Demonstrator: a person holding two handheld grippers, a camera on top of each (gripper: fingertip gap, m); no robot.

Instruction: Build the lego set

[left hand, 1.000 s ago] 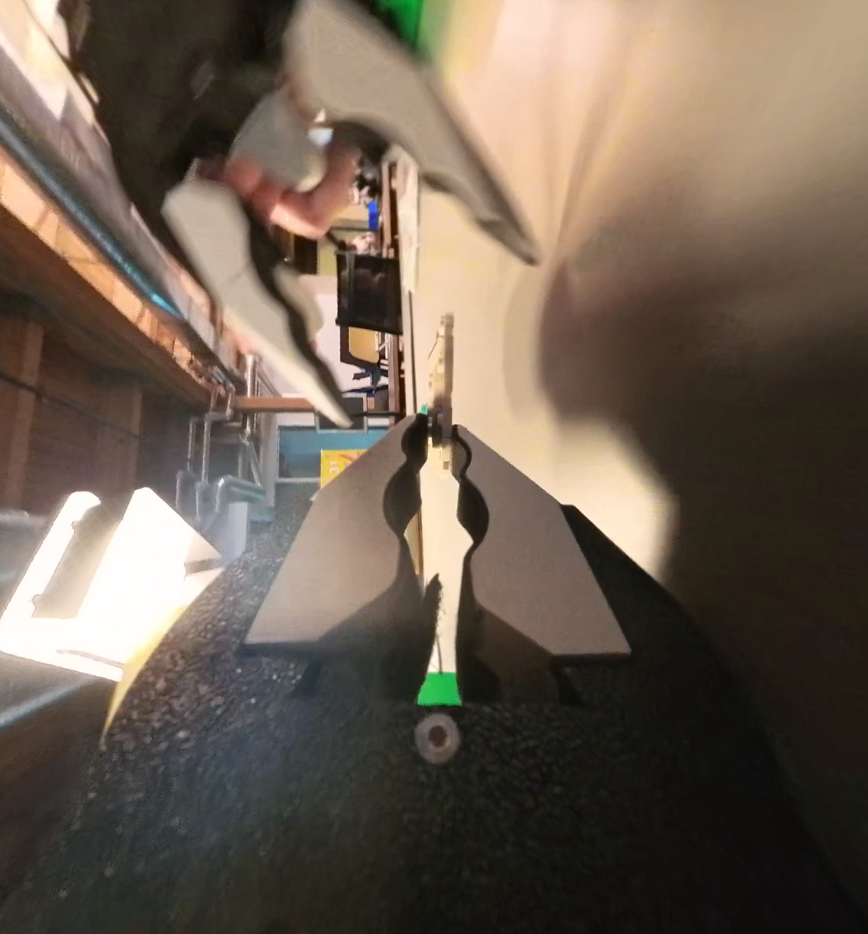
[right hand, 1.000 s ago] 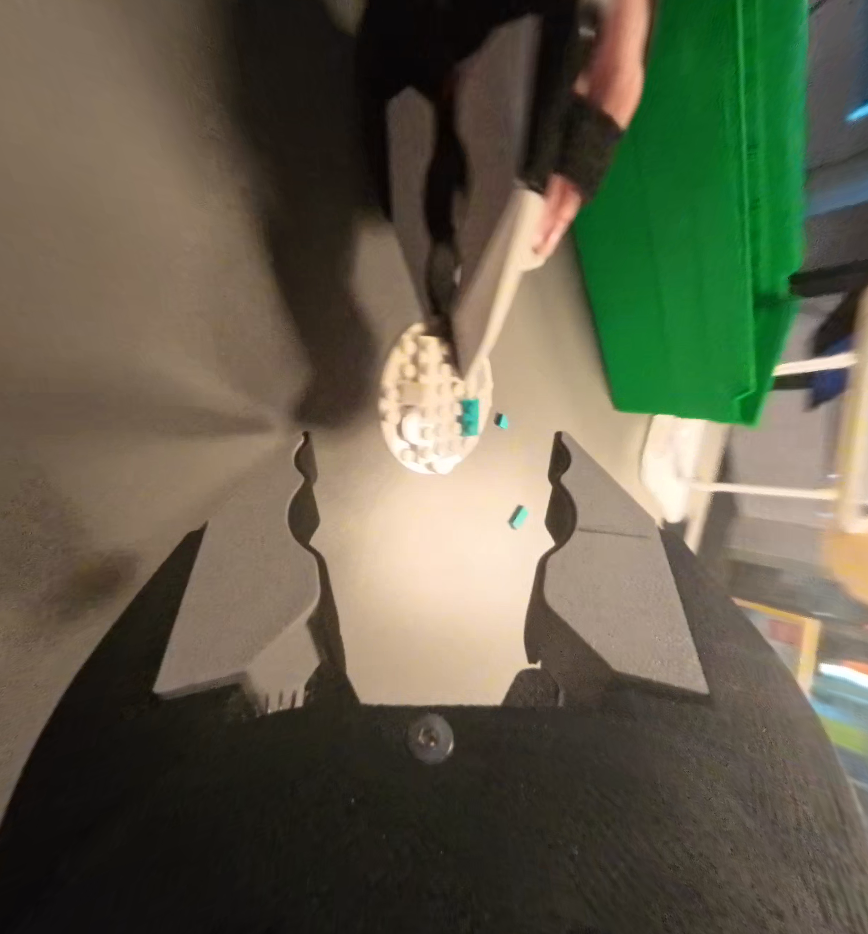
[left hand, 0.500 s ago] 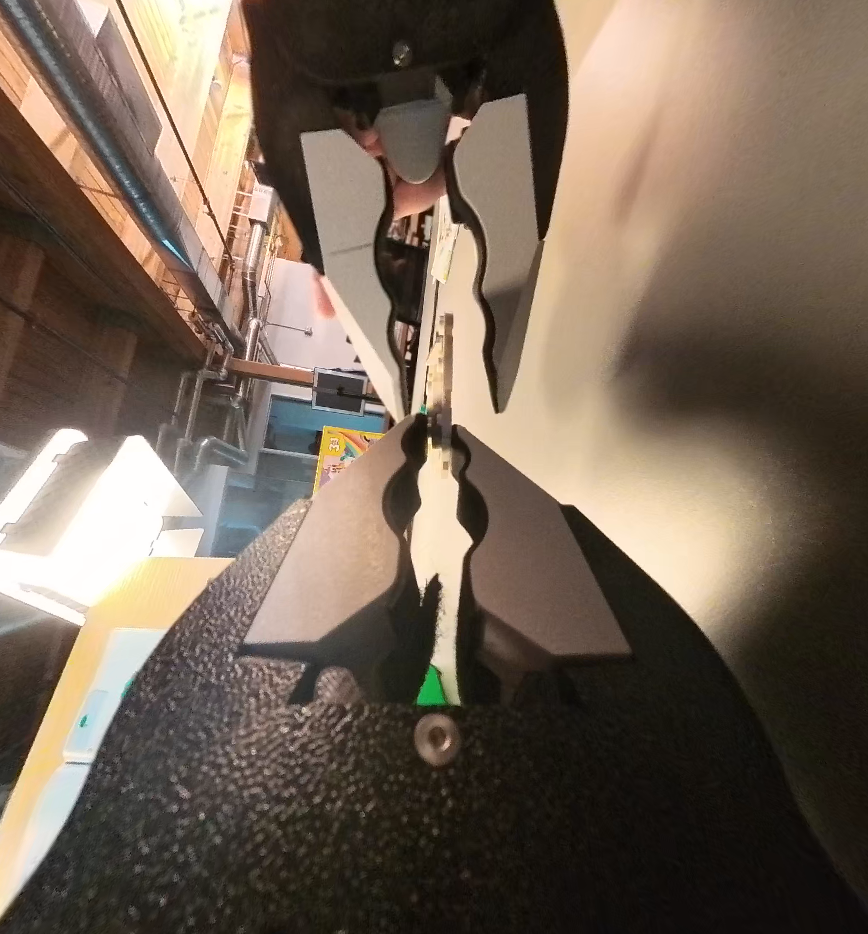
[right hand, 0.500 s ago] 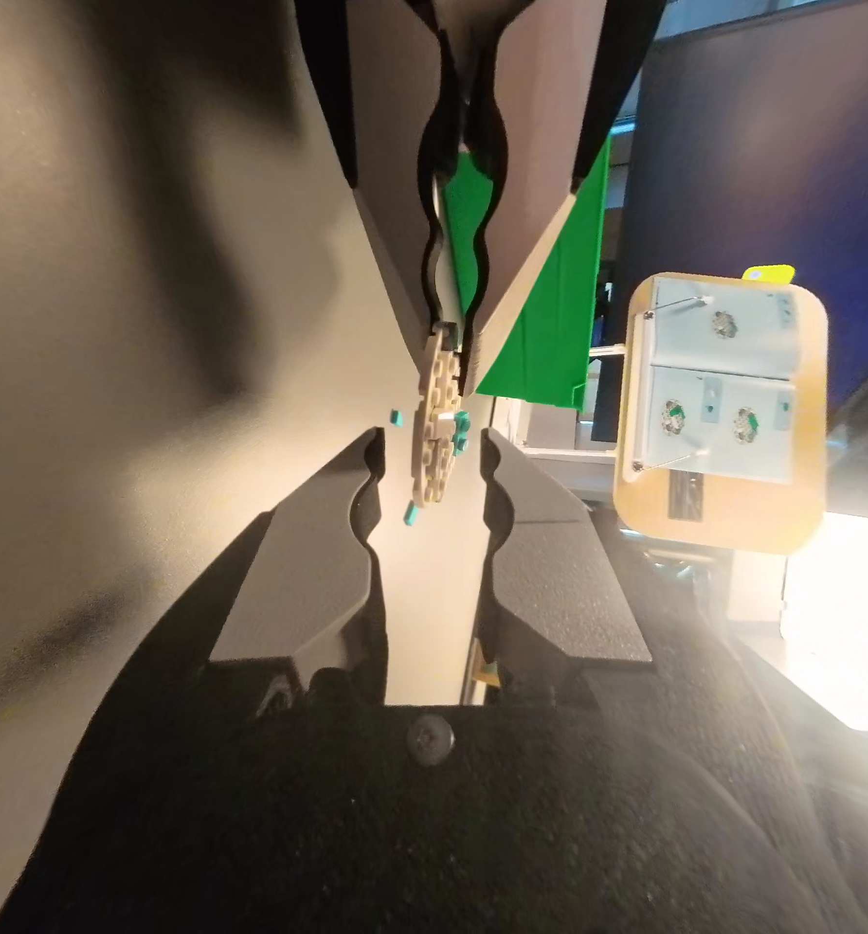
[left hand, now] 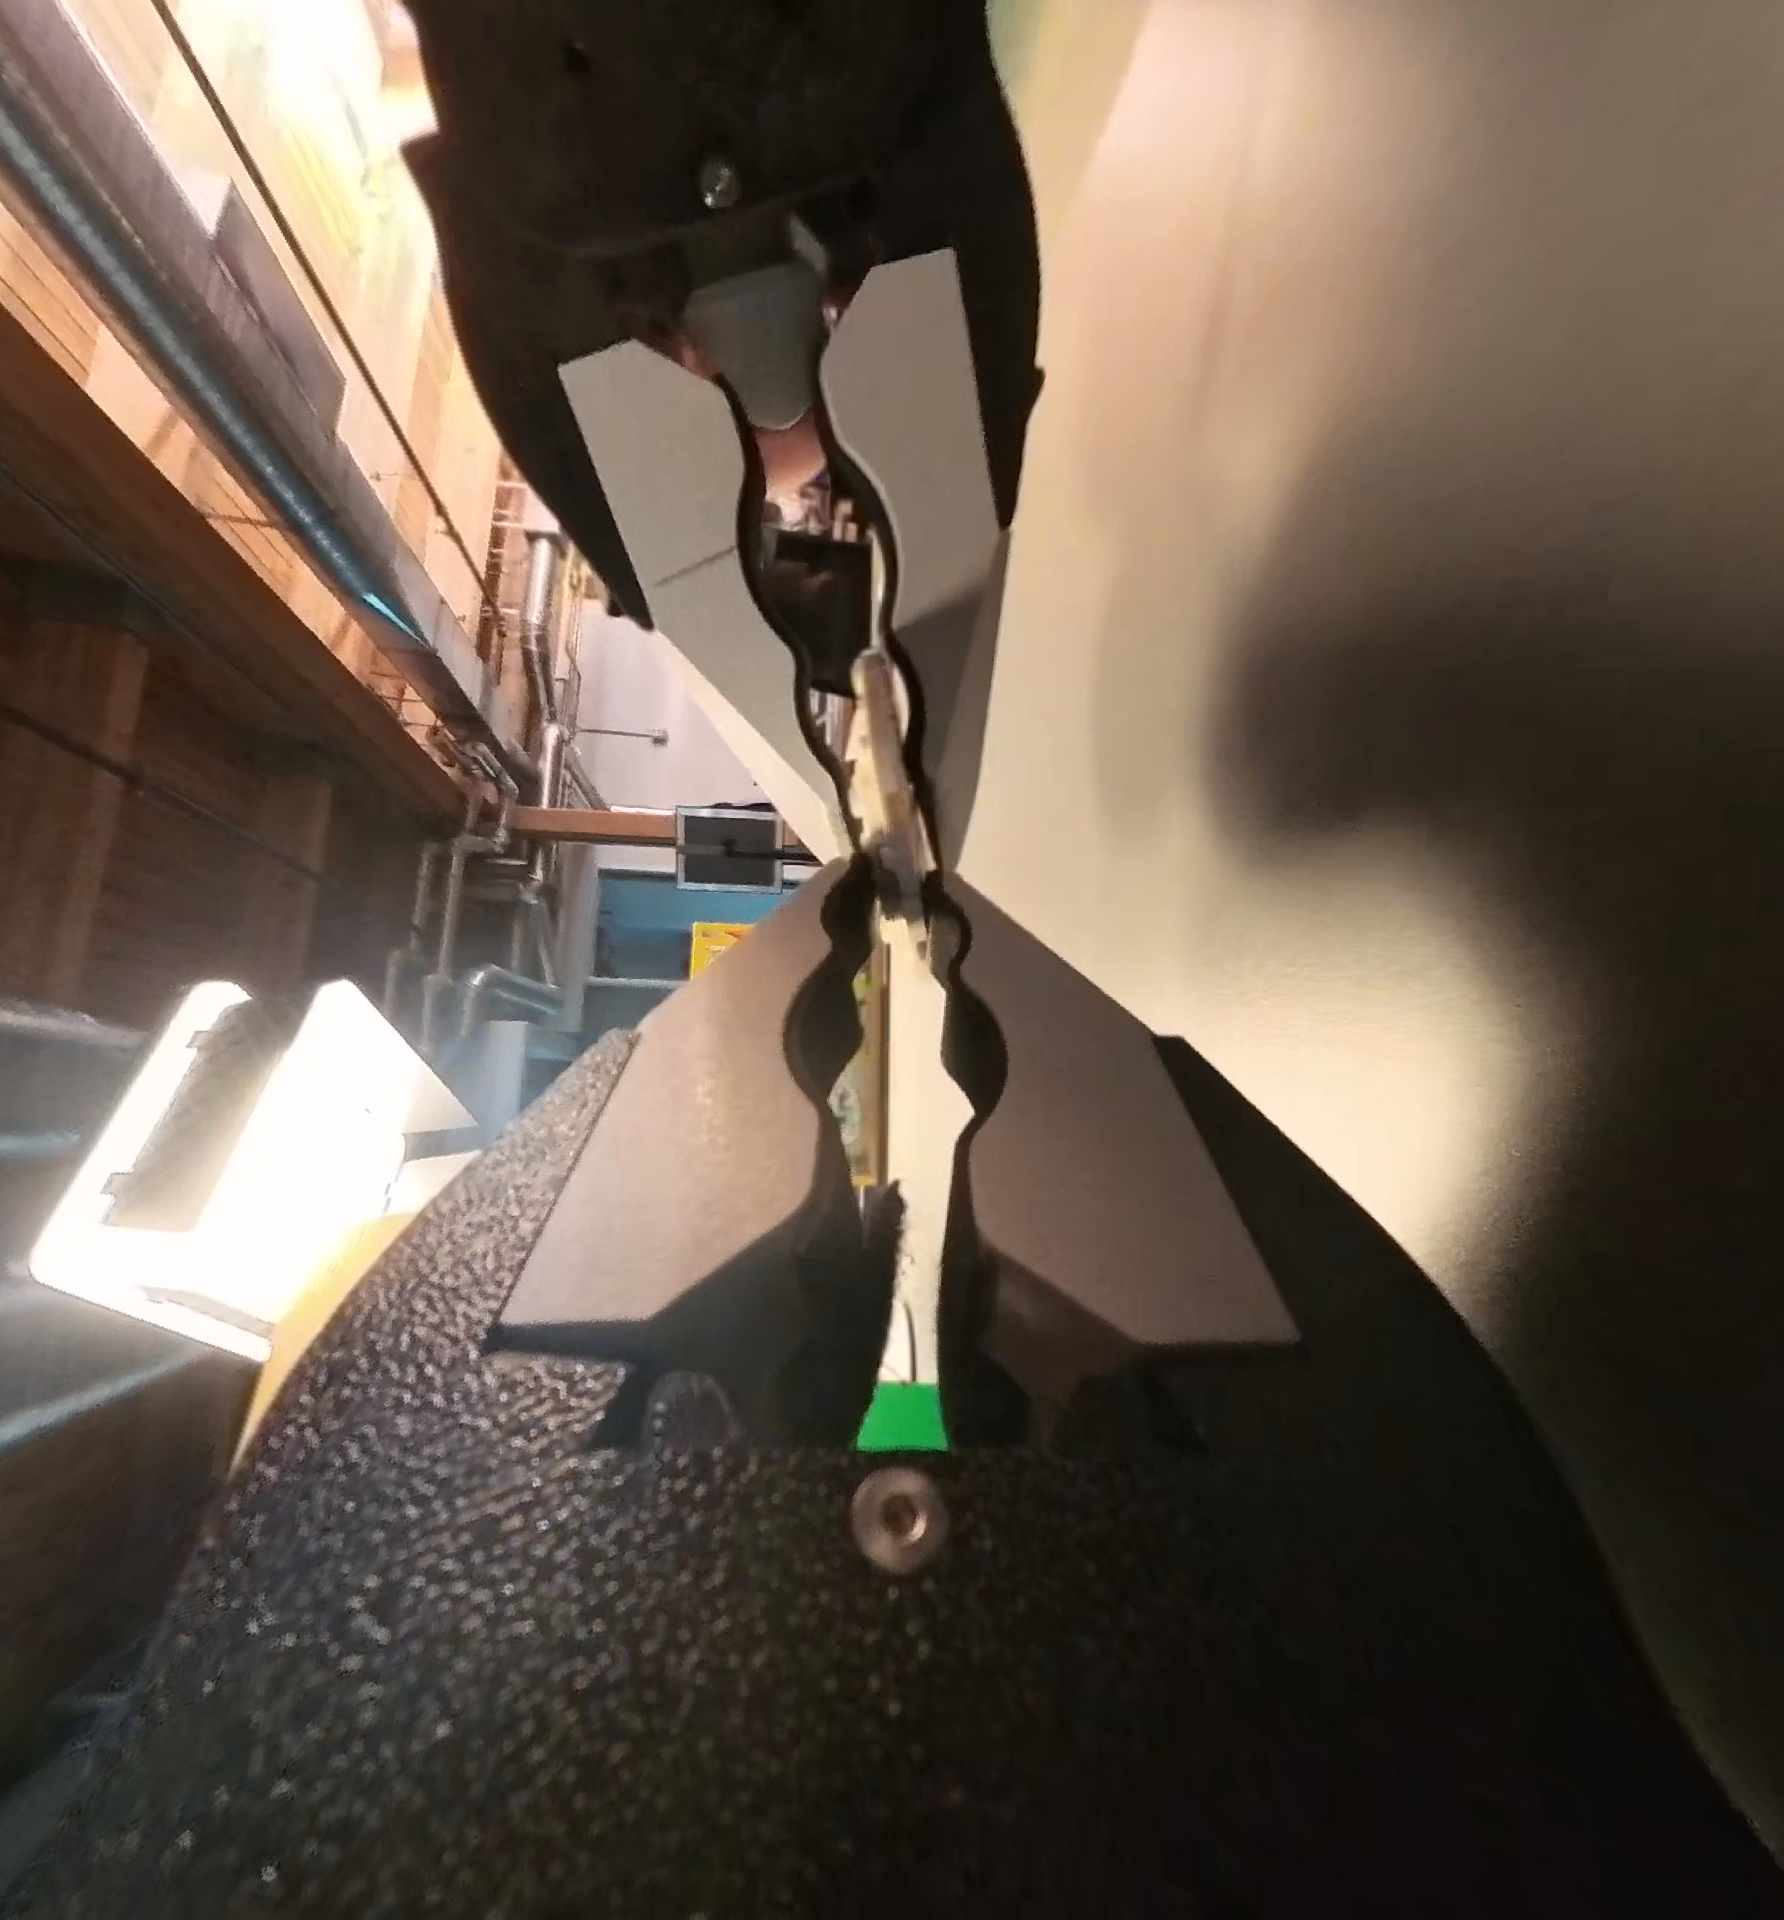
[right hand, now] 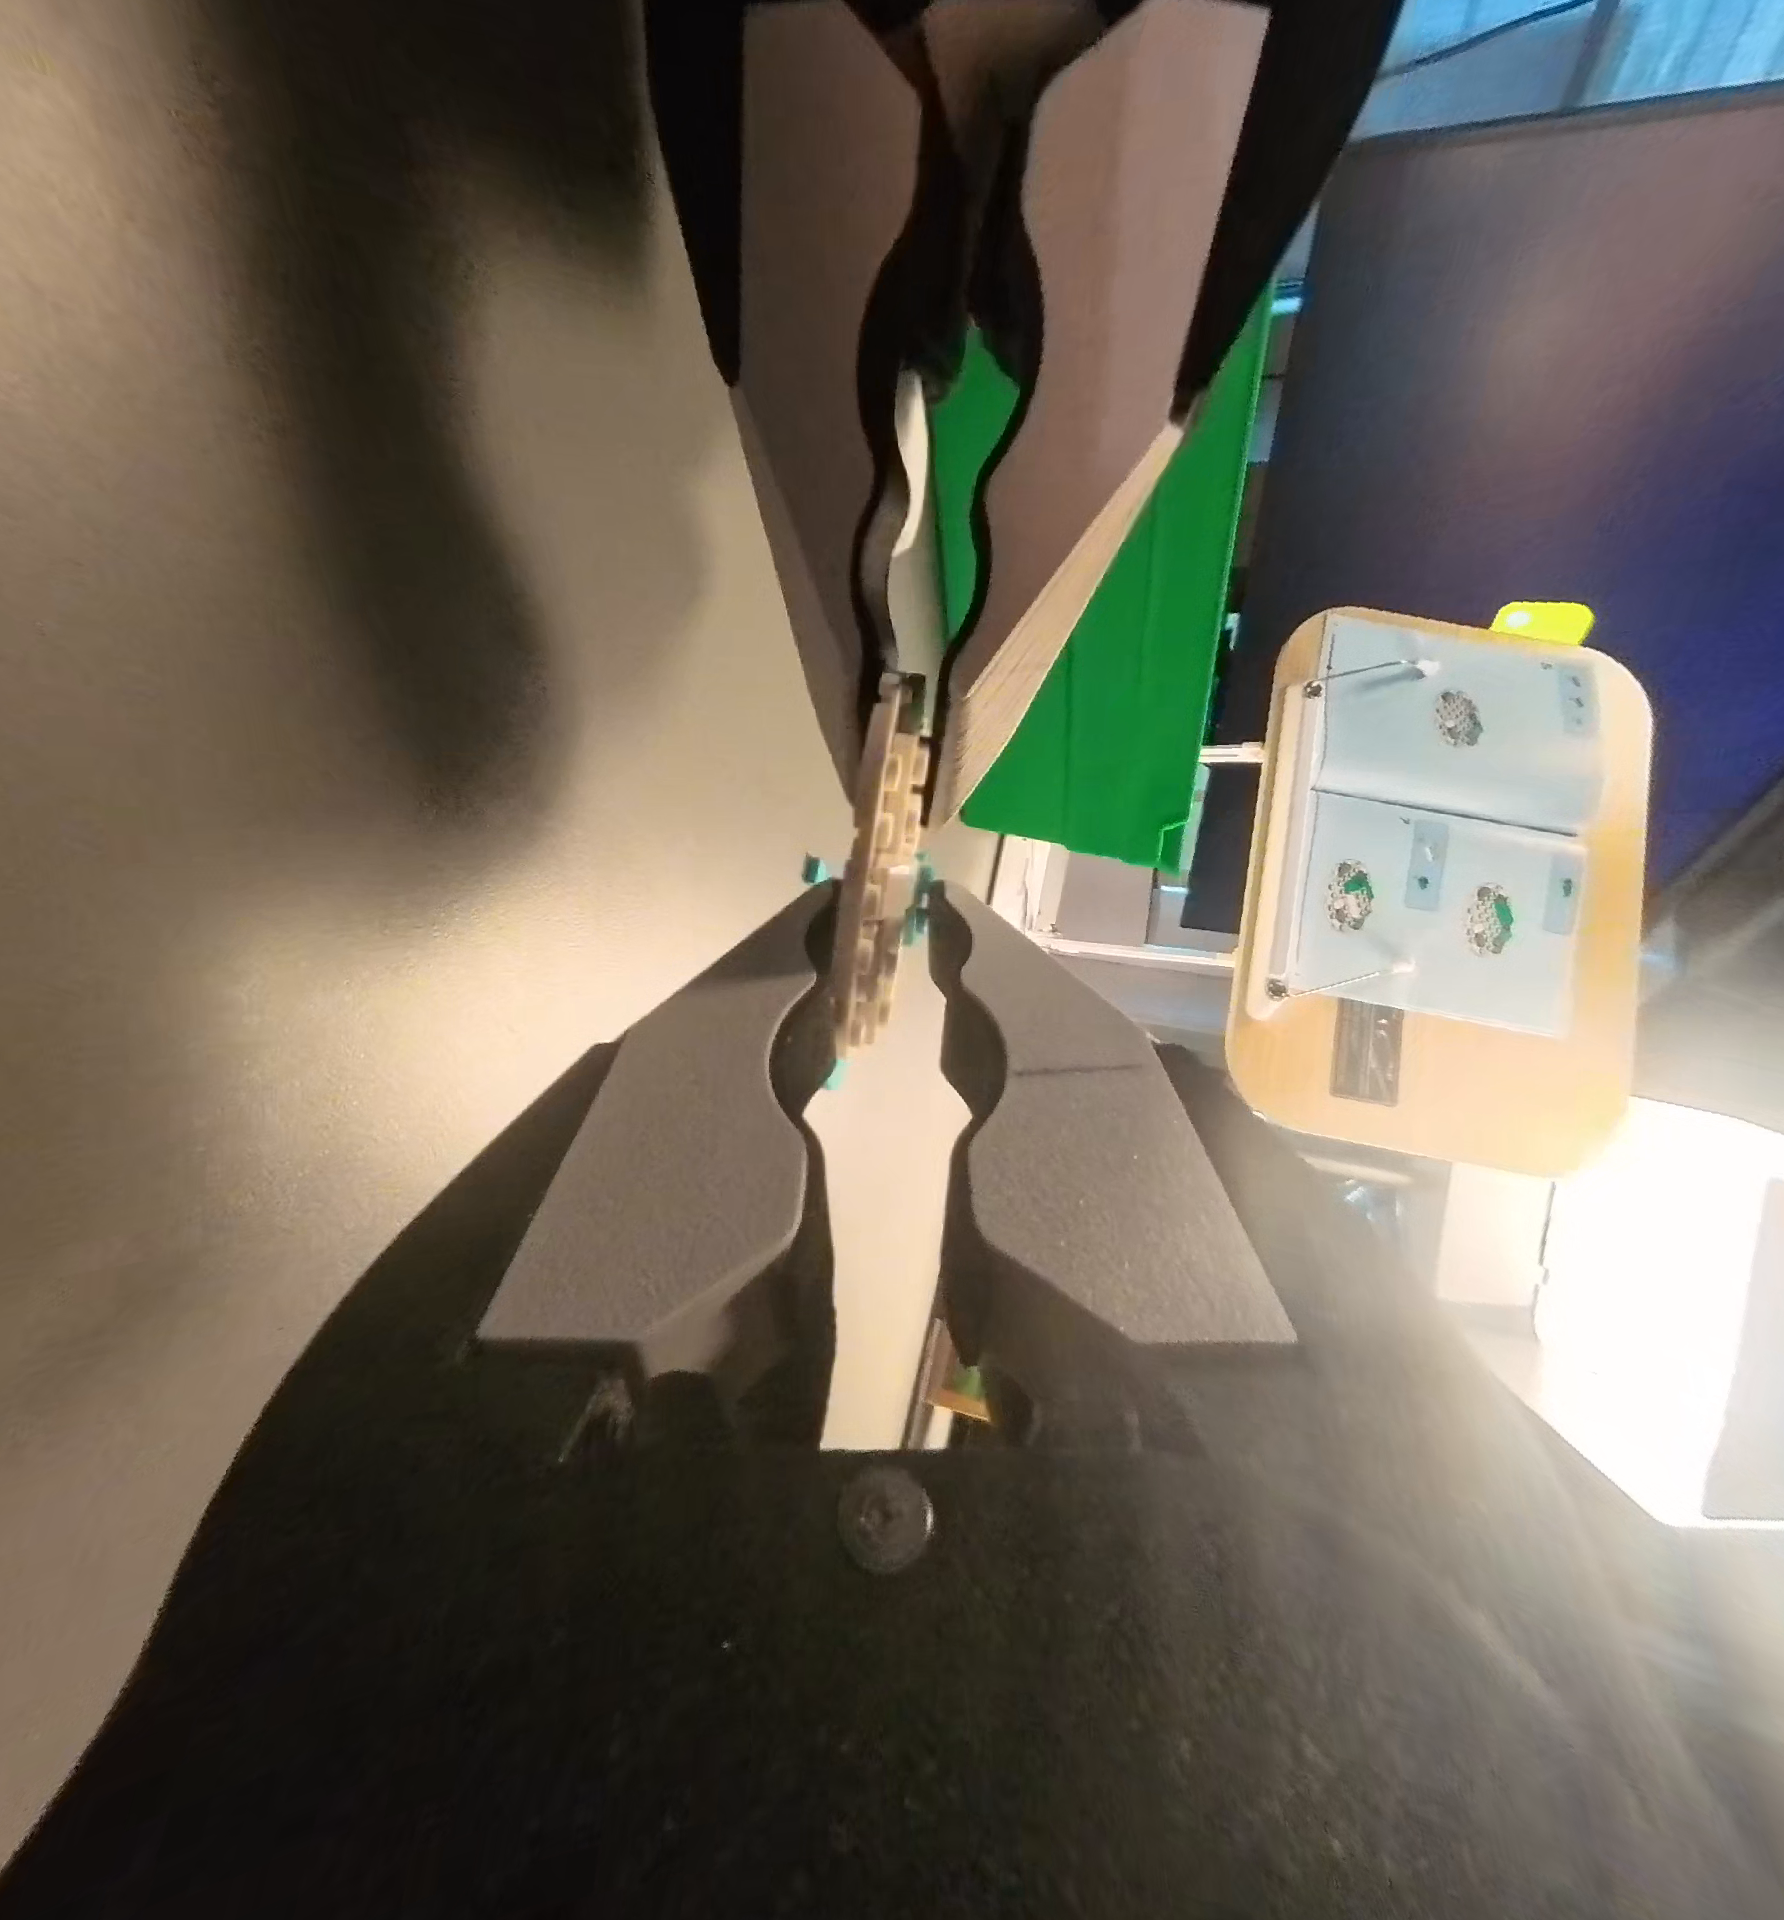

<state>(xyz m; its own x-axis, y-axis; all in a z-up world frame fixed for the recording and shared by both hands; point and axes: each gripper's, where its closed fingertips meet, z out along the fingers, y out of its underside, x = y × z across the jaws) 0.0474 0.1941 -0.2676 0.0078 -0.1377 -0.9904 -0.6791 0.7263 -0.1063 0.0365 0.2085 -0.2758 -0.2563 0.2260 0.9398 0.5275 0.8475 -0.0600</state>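
Both tongs meet on one piece: a round, pale studded lego plate held edge-on above the pale desk. The left tongs are nearly closed, their tips pinching one rim of the plate, while the right tongs have narrowed around the opposite rim, their tips at or just off its faces; whether they press firmly cannot be told. In the left wrist view the right tongs reach in from above and overlap much of the plate. A small teal piece sits on the plate's studded face right at the right tongs' tip, and other teal bits show just beside the plate, apparently lying on the desk behind it. The main risk is that a thin plate gripped only at its edges can pivot or snap out if either side squeezes unevenly or the two pull apart. The right tip closing on the teal piece could knock it off its studs or press it askew. If the left tongs release before the right hold is secure, the plate would likely drop onto the desk and scatter the loose bits. A green bin and a sheet on a wooden board stand well beyond.
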